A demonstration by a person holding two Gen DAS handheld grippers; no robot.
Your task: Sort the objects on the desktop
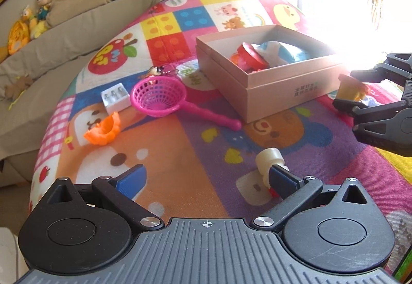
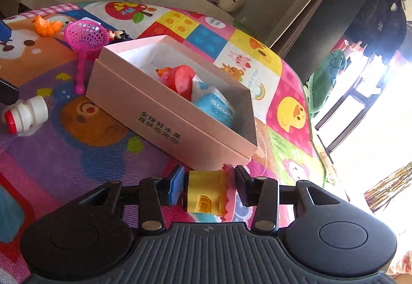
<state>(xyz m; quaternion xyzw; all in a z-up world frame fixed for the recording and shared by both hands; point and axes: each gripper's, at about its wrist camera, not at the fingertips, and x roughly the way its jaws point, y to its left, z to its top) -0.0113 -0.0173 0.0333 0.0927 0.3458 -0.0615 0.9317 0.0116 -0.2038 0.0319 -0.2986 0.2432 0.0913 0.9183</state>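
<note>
A pink cardboard box (image 1: 267, 93) (image 2: 164, 114) sits on the colourful play mat and holds a red toy (image 2: 180, 80) and a blue-white packet (image 2: 216, 106). My right gripper (image 2: 209, 181) is shut on a small yellow toy house with a pink scalloped roof (image 2: 206, 191), just in front of the box's near corner; it also shows in the left wrist view (image 1: 350, 89). My left gripper (image 1: 206, 175) is open and empty above the mat. A small white bottle with a red cap (image 1: 269, 163) (image 2: 25, 115) lies beside its right finger.
On the mat left of the box lie a pink toy strainer (image 1: 159, 97) (image 2: 86, 35), an orange flower-shaped piece (image 1: 104, 129) (image 2: 46, 25), a white block (image 1: 116, 98) and a small figurine keychain (image 1: 157, 70). A sofa with plush toys (image 1: 33, 23) stands behind.
</note>
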